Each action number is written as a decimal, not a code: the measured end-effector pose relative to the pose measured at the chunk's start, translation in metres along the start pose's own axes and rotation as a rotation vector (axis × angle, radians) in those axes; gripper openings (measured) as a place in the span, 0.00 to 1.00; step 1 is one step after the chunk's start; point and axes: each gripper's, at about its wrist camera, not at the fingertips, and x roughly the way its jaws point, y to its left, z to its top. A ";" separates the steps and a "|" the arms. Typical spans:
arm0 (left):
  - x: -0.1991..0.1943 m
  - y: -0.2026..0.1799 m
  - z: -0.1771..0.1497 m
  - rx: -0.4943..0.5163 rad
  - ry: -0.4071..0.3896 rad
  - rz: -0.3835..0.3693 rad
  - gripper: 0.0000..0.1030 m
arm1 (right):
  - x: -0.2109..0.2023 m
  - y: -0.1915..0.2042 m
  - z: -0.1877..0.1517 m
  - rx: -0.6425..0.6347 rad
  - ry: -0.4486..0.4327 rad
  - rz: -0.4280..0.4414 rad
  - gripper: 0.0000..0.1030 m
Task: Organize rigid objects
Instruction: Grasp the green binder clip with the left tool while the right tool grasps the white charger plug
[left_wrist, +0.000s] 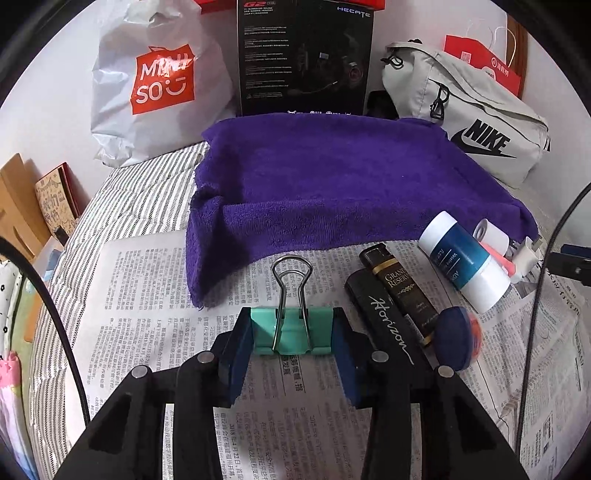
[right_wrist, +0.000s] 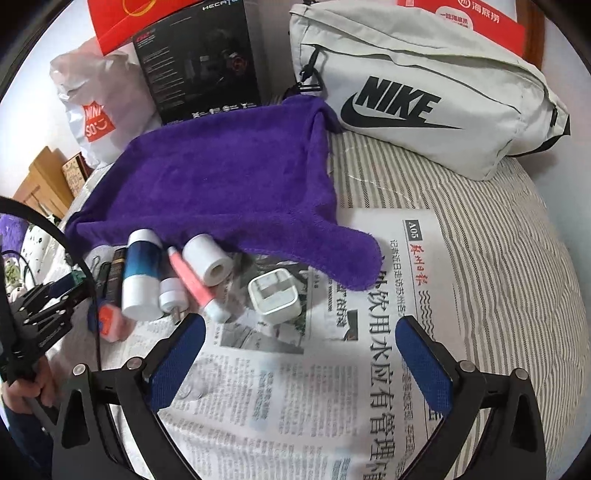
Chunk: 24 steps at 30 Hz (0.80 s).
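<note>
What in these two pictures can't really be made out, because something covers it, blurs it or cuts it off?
- Blue-and-orange object, left wrist view: motion-blurred, unidentifiable.
- Black tubes, right wrist view: mostly hidden behind the blue-and-white bottle.
- Whatever lies under the purple towel: covered in both views.
- Black headset box: top cut off by the frame edge.
- Newspaper small print: too small to read.

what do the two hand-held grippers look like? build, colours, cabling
Both match: the left hand-held gripper and the right hand-held gripper have black angular linkage arms with triangular cut-outs and round silver pivot pins. Each finger ends in a blue textured pad. A black cable arcs past the left one. No readable markings; sleeves cannot be made out.
</note>
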 end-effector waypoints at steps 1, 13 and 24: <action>0.000 0.000 0.000 0.001 0.000 0.002 0.38 | 0.003 0.001 0.000 -0.008 -0.003 -0.009 0.93; 0.000 0.000 0.000 -0.001 0.000 -0.002 0.39 | 0.035 0.014 0.001 -0.139 -0.059 0.007 0.29; 0.000 0.000 0.000 -0.003 0.000 -0.003 0.39 | 0.038 0.018 -0.006 -0.150 -0.128 0.011 0.28</action>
